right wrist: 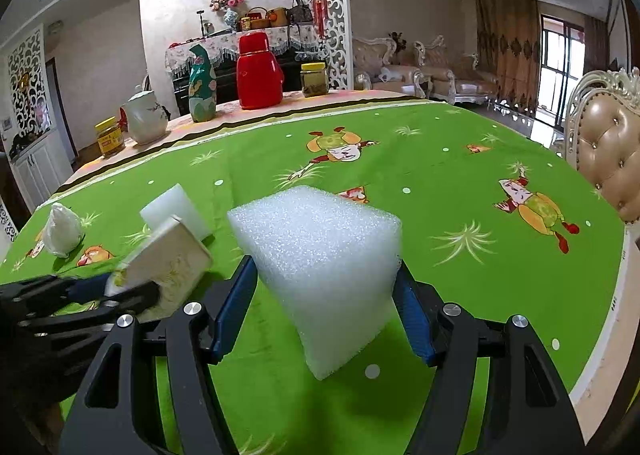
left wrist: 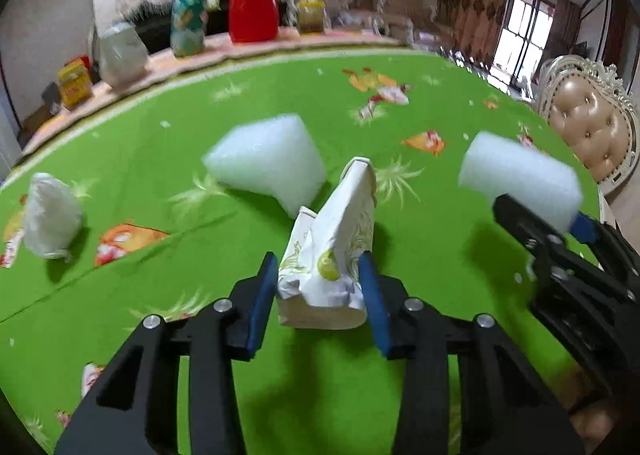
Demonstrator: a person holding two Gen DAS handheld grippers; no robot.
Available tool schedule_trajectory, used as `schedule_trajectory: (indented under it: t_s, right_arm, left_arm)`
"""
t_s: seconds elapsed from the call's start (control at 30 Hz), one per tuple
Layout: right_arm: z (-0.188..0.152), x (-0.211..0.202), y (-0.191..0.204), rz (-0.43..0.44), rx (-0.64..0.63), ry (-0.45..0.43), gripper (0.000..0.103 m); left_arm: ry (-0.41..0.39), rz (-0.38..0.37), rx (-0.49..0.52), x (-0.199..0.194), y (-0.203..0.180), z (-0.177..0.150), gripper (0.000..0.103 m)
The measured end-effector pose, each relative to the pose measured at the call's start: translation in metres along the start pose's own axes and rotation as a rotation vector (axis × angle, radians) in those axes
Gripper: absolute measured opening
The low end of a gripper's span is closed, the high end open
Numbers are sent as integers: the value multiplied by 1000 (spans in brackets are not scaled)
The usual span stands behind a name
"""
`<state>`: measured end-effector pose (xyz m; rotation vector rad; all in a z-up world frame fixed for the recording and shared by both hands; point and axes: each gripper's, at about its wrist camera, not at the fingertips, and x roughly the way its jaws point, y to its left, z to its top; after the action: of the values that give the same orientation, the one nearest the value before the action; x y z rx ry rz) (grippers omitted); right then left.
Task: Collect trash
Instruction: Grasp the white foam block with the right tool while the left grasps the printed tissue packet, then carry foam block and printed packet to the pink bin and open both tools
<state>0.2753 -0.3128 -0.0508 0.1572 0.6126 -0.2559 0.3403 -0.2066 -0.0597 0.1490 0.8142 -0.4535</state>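
A crumpled white paper carton (left wrist: 340, 223) with a green-gold print sits between the blue pads of my left gripper (left wrist: 318, 261), which is shut on its lower part. The carton's base looks just above the green cloth. In the right wrist view the same carton (right wrist: 168, 259) shows at the left. My right gripper (right wrist: 325, 265) is shut on a white foam block (right wrist: 320, 247), held above the table. A second foam block (left wrist: 268, 159) lies on the cloth beyond the carton. Far left on the cloth lies a wadded white plastic bag (left wrist: 50, 215).
Along the far edge of the green tablecloth (right wrist: 440, 183) stand a red thermos (right wrist: 258, 71), a teal bottle (right wrist: 202, 89), a white jug (right wrist: 144, 117) and two yellow-lidded jars (right wrist: 110, 137). A padded chair (right wrist: 608, 143) stands at the right edge.
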Motion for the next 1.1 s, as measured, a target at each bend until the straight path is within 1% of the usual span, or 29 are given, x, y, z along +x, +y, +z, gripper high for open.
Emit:
schedule_trajectory:
  t_s: [0.07, 0.13, 0.2, 0.37, 0.47, 0.53, 0.67, 0.77, 0.87, 0.97, 1.1]
  right_arm:
    - [0, 0, 2, 0, -7, 0, 64]
    - [0, 0, 4, -2, -18, -1, 65]
    - [-1, -1, 7, -5, -32, -2, 65]
    - [-1, 0, 9, -19, -44, 2, 64]
    - [-1, 0, 15, -27, -75, 0, 65]
    - [-2, -1, 23, -16, -118, -5, 64]
    - [-3, -9, 32, 46, -175, -42, 65]
    - [-5, -22, 32, 87, -152, -48, 65]
    - [-5, -43, 33, 124, -131, -65, 65]
    - [-7, -61, 34, 142, -144, -80, 65]
    - [-12, -81, 31, 153, -152, -87, 65]
  left_arm:
    - [-36, 6, -14, -11, 3, -3, 40]
    - [-70, 36, -21, -22, 8, -7, 40]
    - [-84, 56, -22, -28, 11, -12, 40]
    - [-119, 89, -62, -48, 25, -21, 40]
    - [-141, 119, -70, -60, 32, -25, 40]
    - [-143, 118, -81, -65, 38, -28, 40]
    - [-162, 127, -84, -78, 41, -36, 40]
    - [-181, 129, -71, -90, 39, -42, 41]
    - [-213, 137, -57, -102, 36, -47, 41]
    - [-234, 137, -63, -109, 36, -52, 41]
    - [-251, 117, -86, -118, 36, -59, 41]
